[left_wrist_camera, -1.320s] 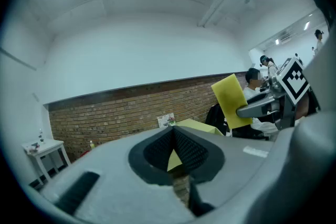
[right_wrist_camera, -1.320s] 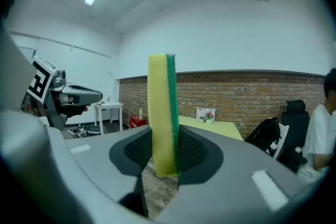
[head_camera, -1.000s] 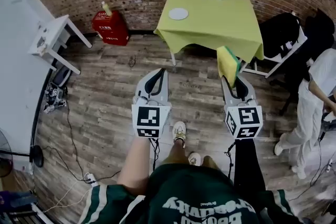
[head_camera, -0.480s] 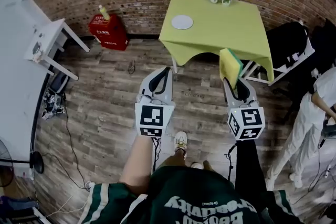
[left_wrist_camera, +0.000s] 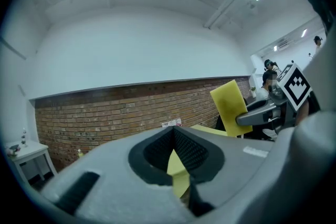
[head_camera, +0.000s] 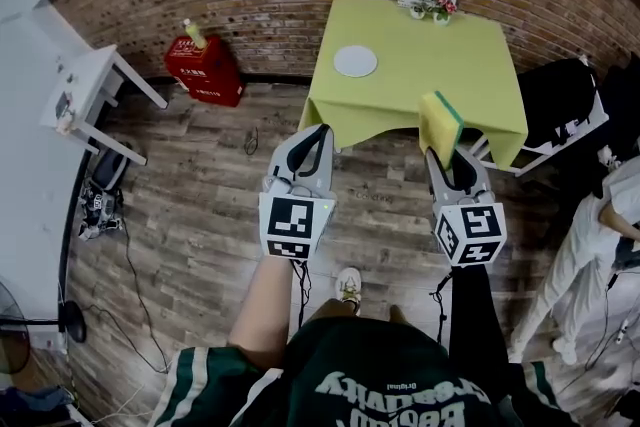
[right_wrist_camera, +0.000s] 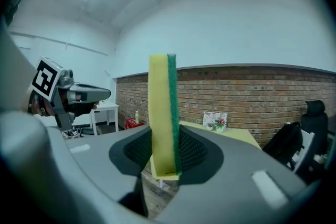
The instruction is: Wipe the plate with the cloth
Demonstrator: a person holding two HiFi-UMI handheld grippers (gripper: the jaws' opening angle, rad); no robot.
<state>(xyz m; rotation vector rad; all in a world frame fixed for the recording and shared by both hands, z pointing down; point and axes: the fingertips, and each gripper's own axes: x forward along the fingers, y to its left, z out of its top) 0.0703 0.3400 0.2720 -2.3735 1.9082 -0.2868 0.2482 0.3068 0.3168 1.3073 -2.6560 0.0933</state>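
While right tongs (head_camera: 446,155) clamp sponge (head_camera: 438,118) — left tongs (head_camera: 319,133) shut — floor (head_camera: 200,205) reaches table (head_camera: 450,60) edge.

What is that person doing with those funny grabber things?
A person holds a set of tongs in each hand. The right tongs are shut on a yellow and green sponge, which stands upright in them. The left tongs are shut with nothing in them. A white plate lies on the table ahead, which has a yellow-green cover. Nothing touches the plate, so the wiping has not begun.
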